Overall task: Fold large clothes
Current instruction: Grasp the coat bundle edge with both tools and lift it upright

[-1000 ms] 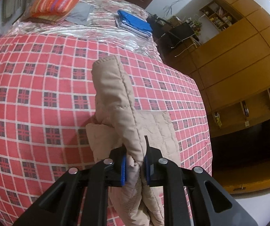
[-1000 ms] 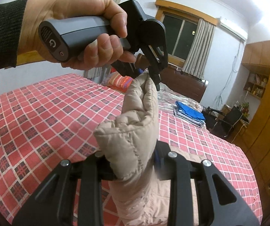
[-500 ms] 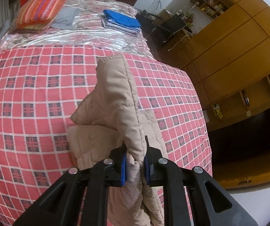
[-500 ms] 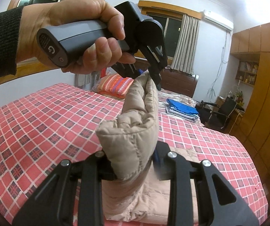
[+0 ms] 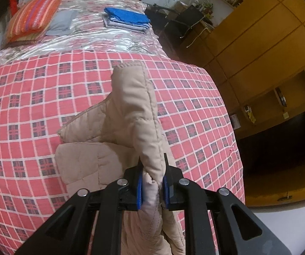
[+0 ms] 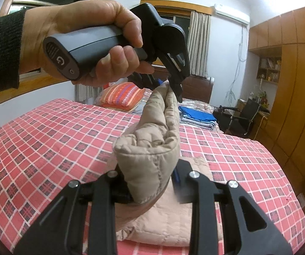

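Our left claw (image 5: 152,186) pinches the beige padded jacket (image 5: 129,114) edge; our right claw (image 6: 152,182) clamps the same raised edge, which runs toward twelve o'clock over the red checked bedspread (image 5: 24,110), the jacket's remainder lying below.

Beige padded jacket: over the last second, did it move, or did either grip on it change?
The beige padded jacket moved: more of its folded body now shows spread on the red checked bedspread, and the left-wrist view shifted toward the bed's head. Unchanged: left gripper and right gripper both stay clamped on the jacket's edge, stretched between them; the left hand keeps hold of its handle.
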### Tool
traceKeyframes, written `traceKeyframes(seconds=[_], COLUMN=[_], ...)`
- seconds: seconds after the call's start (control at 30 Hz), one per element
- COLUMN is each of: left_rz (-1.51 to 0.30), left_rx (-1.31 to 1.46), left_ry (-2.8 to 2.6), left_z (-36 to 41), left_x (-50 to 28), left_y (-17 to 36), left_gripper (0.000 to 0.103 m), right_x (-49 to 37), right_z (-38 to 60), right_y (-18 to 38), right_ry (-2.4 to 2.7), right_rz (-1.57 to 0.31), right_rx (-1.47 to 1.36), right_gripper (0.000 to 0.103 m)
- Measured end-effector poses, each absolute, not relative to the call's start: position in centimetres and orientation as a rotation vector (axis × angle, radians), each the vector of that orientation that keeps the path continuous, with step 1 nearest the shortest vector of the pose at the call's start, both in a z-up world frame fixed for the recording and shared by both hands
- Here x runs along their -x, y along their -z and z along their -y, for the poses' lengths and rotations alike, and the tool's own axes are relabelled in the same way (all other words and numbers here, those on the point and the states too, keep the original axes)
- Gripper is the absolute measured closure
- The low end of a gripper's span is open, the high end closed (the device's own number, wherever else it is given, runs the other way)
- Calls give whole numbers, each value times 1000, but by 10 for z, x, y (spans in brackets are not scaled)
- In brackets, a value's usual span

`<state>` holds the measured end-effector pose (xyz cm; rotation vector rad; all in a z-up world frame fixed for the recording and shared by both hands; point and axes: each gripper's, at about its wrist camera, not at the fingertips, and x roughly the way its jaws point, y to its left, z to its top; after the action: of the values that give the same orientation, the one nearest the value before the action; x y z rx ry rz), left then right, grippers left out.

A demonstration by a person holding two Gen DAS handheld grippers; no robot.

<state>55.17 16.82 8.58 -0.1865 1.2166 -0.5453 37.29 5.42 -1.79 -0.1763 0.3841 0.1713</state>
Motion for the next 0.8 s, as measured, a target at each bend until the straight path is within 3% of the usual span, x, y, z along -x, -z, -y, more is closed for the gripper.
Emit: traceKeyframes(seconds=[0.3, 0.8], left_rz=[-1236, -1289], left_rx=[133, 21], left_ry=[544, 503], left_z=[-121, -59], left_x=[-554, -568], left_y=[-73, -7], left_gripper=[88, 88], right_x=[-376, -394], right_z=[-18, 33], right_y=[31, 71], right_ry=[-151, -170], right_rz=[-406, -507], right_rx=[128, 3], right_gripper=[76, 77])
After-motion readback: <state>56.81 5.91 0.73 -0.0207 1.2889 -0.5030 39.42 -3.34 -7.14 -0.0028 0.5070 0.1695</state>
